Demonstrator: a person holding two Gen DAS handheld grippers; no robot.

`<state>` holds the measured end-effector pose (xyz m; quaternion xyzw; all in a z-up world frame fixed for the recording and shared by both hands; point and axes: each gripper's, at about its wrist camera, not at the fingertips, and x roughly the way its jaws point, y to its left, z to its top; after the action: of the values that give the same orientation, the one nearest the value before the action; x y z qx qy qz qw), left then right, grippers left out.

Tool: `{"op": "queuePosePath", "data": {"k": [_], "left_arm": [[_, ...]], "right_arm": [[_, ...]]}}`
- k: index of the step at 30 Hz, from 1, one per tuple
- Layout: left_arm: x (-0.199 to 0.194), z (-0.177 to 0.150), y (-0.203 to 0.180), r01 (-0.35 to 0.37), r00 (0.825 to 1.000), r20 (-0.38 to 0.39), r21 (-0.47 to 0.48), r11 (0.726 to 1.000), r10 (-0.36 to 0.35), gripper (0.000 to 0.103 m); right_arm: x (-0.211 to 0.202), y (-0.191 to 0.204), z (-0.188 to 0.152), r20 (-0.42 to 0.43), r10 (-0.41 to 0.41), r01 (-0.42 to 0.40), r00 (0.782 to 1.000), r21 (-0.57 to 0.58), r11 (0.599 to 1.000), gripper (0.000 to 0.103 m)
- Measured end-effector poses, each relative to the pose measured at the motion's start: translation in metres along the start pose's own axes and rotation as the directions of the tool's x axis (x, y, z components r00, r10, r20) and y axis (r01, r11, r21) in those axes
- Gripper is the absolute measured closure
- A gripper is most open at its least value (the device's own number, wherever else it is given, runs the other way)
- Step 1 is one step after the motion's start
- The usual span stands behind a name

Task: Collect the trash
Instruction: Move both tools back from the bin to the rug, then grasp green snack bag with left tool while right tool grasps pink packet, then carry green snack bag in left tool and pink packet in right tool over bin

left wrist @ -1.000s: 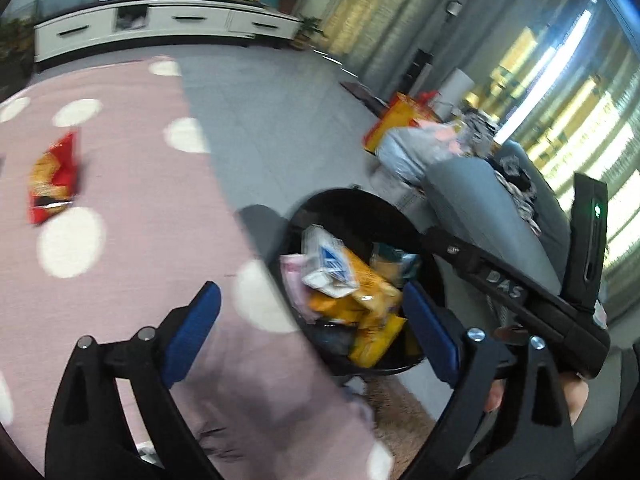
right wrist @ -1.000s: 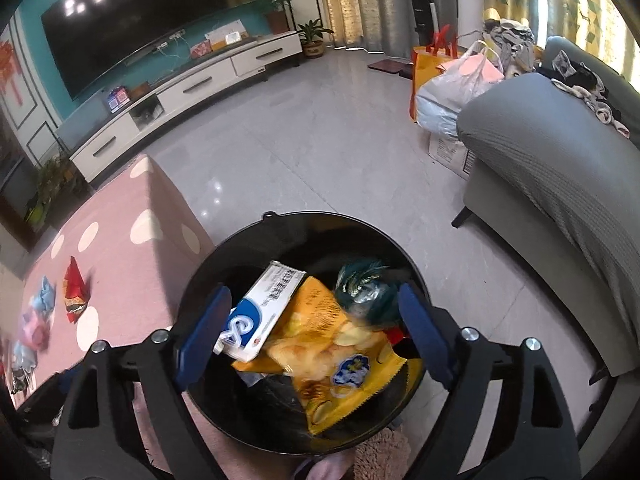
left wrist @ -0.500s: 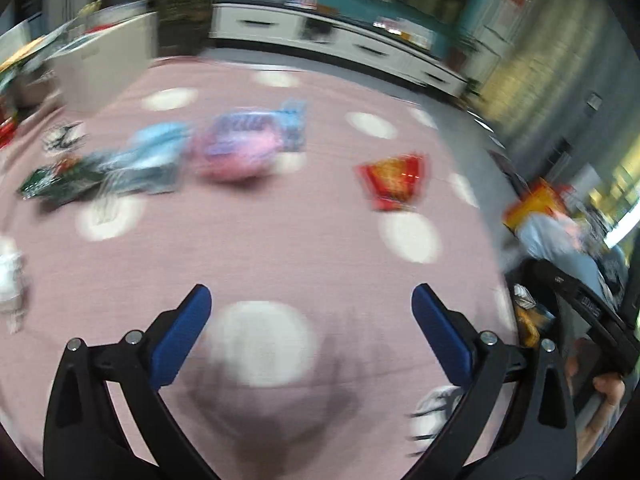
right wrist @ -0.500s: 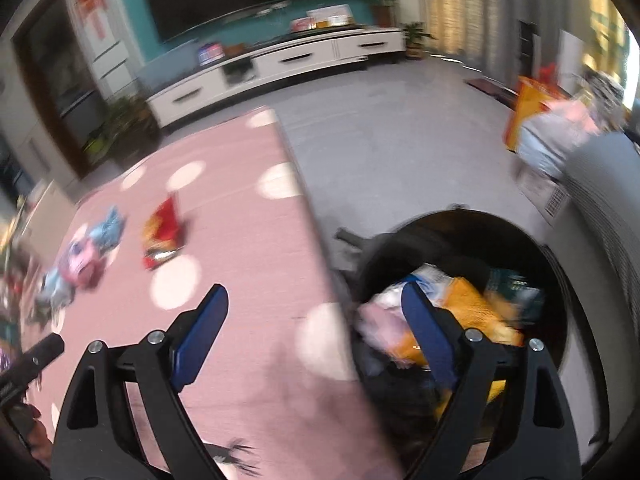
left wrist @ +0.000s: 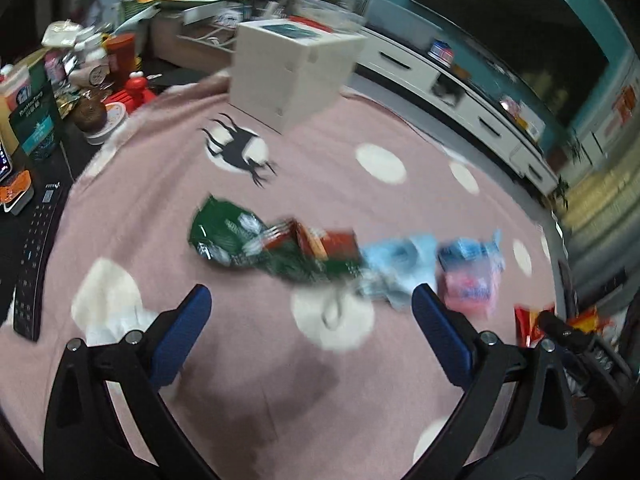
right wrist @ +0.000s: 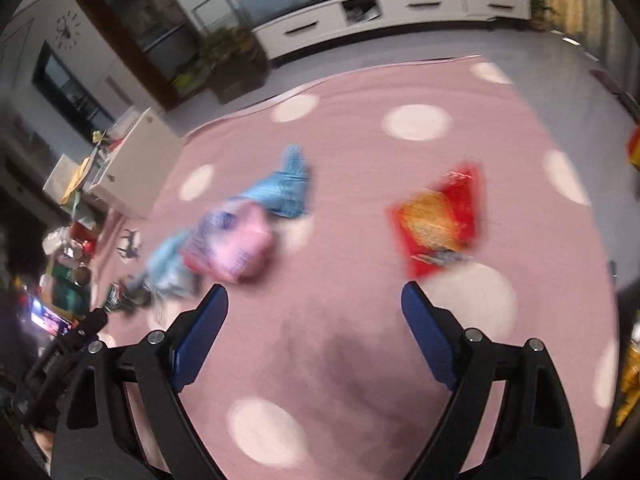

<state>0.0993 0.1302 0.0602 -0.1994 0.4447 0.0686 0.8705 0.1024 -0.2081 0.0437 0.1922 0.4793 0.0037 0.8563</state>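
1. Over a pink rug (left wrist: 160, 208) with white dots, the left wrist view shows the left gripper (left wrist: 310, 312) with its blue-padded fingers (left wrist: 182, 332) spread wide apart and nothing between them.
2. Just beyond the fingertips, a row of trash lies on the rug, blurred by motion. From left to right: a green snack bag (left wrist: 228, 234), a red-brown packet (left wrist: 324, 242) touching it, a light blue wrapper (left wrist: 400, 264), and a pink and blue packet (left wrist: 470, 276).
3. At the far right edge, a red and yellow snack bag (left wrist: 528, 322) shows partly behind the black body of the other tool.
4. Farther off stands a white box (left wrist: 292, 68), and beyond it to the right a long white TV cabinet (left wrist: 460, 92). Cluttered items fill the far left; a dark remote control (left wrist: 34, 260) lies at the rug's left edge.
5. Over the same rug (right wrist: 360, 360), the right wrist view shows the right gripper (right wrist: 314, 308), its blue-padded fingers (right wrist: 426, 336) also held wide apart and empty.
6. Just beyond the right fingertip lies the red and yellow snack bag (right wrist: 440, 220), flat on the rug.
7. Beyond the left fingertip sits the pink and blue packet (right wrist: 232, 240), with the light blue wrapper (right wrist: 280, 190) touching it on the far side. More light blue wrapping lies to its near left. All are blurred.
8. At the far end, the white TV cabinet (right wrist: 392, 8) runs along the wall, with a potted plant (right wrist: 232, 64) to its left.
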Motion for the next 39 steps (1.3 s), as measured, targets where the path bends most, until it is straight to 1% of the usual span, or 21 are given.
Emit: {"op": "queuePosePath", "data": {"k": [3,6,10,11,12,13,14,16,17,18,19,20,21,22,23,25,29,33,36,38,39], "left_arm": [[0.017,0.016,0.013,-0.04,0.999,-0.01,-0.055,0.998,0.04,0.003],[0.039,0.022,0.022,-0.038,0.998,-0.058,-0.094,0.995,0.033,0.003],[0.066,0.019,0.025,-0.035,0.992,-0.121,-0.095,0.995,0.023,0.003],[0.073,0.017,0.027,-0.044,0.991,-0.131,-0.106,0.993,0.03,0.003],[0.075,0.016,0.028,-0.047,0.992,-0.125,-0.115,0.992,0.033,0.003],[0.074,0.015,0.026,-0.049,0.995,-0.097,-0.103,0.994,0.039,0.003],[0.075,0.014,0.023,-0.05,0.994,-0.098,-0.089,0.995,0.041,0.003],[0.074,0.01,0.013,-0.092,0.994,-0.066,-0.036,0.995,0.09,0.016],[0.072,0.007,0.009,-0.132,0.99,-0.047,-0.006,0.991,0.132,0.036],[0.072,0.006,0.007,-0.152,0.988,-0.039,0.005,0.988,0.152,0.045],[0.071,0.004,0.006,-0.144,0.989,-0.037,0.003,0.99,0.144,0.048],[0.069,0.003,0.005,-0.128,0.991,-0.039,0.004,0.992,0.129,0.061],[0.067,0.001,0.003,-0.1,0.994,-0.05,-0.001,0.995,0.1,0.063],[0.064,-0.001,0.001,-0.089,0.994,-0.056,-0.002,0.996,0.089,0.066],[0.061,-0.003,-0.002,-0.081,0.995,-0.058,0.002,0.997,0.081,0.068],[0.05,-0.009,-0.011,-0.055,0.997,-0.048,0.021,0.998,0.056,0.069],[0.015,-0.022,-0.04,-0.009,1.0,0.005,0.078,0.997,0.009,0.069],[-0.018,-0.037,-0.082,0.08,0.996,0.027,0.14,0.987,-0.085,0.069],[-0.041,-0.059,-0.123,0.164,0.985,0.022,0.197,0.966,-0.172,0.069],[-0.051,-0.077,-0.156,0.217,0.974,0.006,0.244,0.945,-0.226,0.069],[-0.056,-0.087,-0.172,0.243,0.968,-0.007,0.271,0.931,-0.251,0.069]], "right_arm": [[0.03,0.037,0.019,-0.019,-0.007,0.006,1.0,-0.033,0.999,0.016],[0.062,0.062,0.031,-0.046,-0.042,0.039,0.998,-0.054,0.998,0.016],[0.088,0.07,0.04,-0.06,-0.063,0.061,0.996,-0.038,0.997,0.016],[0.092,0.07,0.041,-0.063,-0.068,0.066,0.996,-0.036,0.997,0.016],[0.094,0.07,0.04,-0.065,-0.073,0.071,0.995,-0.038,0.997,0.016],[0.095,0.069,0.04,-0.068,-0.077,0.074,0.995,-0.04,0.996,0.016],[0.098,0.069,0.04,-0.071,-0.077,0.075,0.994,-0.041,0.996,0.016],[0.101,0.068,0.038,-0.078,-0.079,0.076,0.994,-0.048,0.996,0.017],[0.102,0.066,0.038,-0.076,-0.079,0.075,0.994,-0.049,0.996,0.019],[0.103,0.066,0.036,-0.075,-0.077,0.073,0.994,-0.055,0.996,0.026],[0.102,0.066,0.035,-0.078,-0.069,0.065,0.995,-0.062,0.996,0.03],[0.101,0.066,0.034,-0.079,-0.063,0.057,0.995,-0.071,0.996,0.032],[0.099,0.066,0.032,-0.073,-0.067,0.061,0.995,-0.08,0.995,0.037],[0.098,0.066,0.031,-0.067,-0.071,0.064,0.995,-0.092,0.994,0.043],[0.096,0.066,0.029,-0.065,-0.077,0.07,0.995,-0.105,0.992,0.044],[0.091,0.064,0.026,-0.061,-0.071,0.064,0.996,-0.114,0.991,0.051],[0.063,0.054,0.02,-0.013,-0.077,0.074,0.997,-0.13,0.989,0.052],[0.012,0.027,0.012,0.059,-0.058,0.064,0.997,-0.109,0.992,0.052],[-0.025,0.0,0.003,0.119,-0.079,0.09,0.99,-0.089,0.992,0.052],[-0.049,-0.021,-0.004,0.156,-0.107,0.119,0.982,-0.07,0.99,0.052],[-0.065,-0.039,-0.011,0.178,-0.131,0.142,0.975,-0.051,0.989,0.052]]}}
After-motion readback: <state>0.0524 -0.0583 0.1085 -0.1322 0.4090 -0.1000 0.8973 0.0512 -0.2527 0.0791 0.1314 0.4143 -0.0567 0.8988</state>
